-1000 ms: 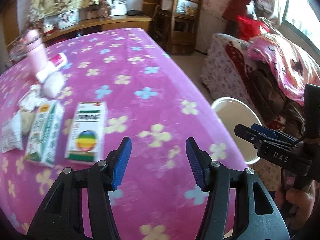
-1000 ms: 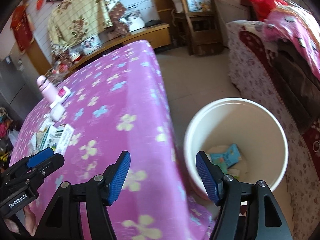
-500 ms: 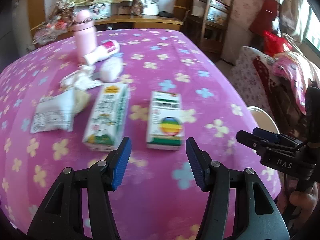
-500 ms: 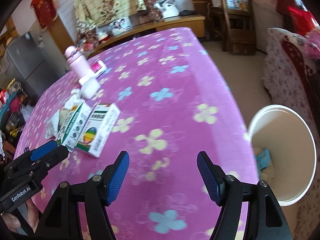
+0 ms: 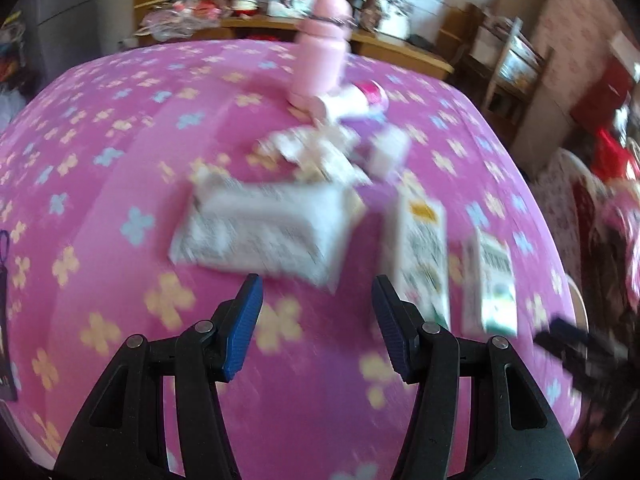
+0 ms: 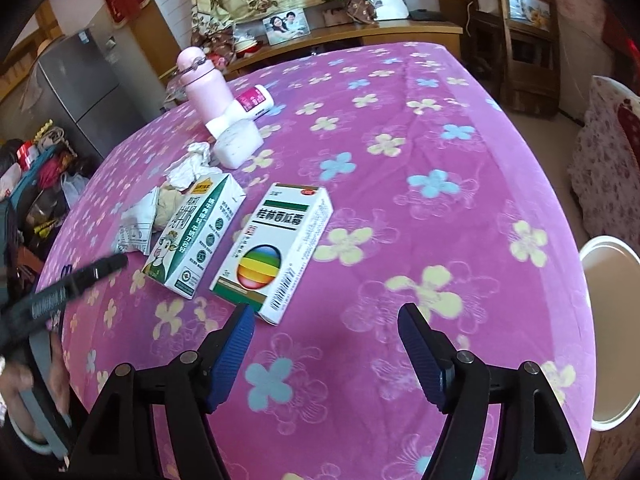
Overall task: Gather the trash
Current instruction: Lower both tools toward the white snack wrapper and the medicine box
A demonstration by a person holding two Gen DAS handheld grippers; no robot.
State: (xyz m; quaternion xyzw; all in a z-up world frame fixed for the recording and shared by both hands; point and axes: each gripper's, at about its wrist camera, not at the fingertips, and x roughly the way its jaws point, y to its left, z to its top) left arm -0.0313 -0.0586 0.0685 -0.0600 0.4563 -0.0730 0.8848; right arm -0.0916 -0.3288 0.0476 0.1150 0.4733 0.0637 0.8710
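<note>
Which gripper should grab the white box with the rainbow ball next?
Right, probably. The right gripper is open just short of the white cardboard box with the rainbow ball, and the white bin is on its side. The left gripper faces the white plastic wrapper.

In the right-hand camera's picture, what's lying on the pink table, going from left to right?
Wrapper → milk carton → rainbow box, then off the table's edge the white bin.

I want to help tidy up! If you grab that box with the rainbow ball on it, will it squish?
The rainbow box looks like thin cardboard lying flat, so it probably dents if squeezed hard. It likely weighs little, and its flat sides shouldn't roll.
</note>
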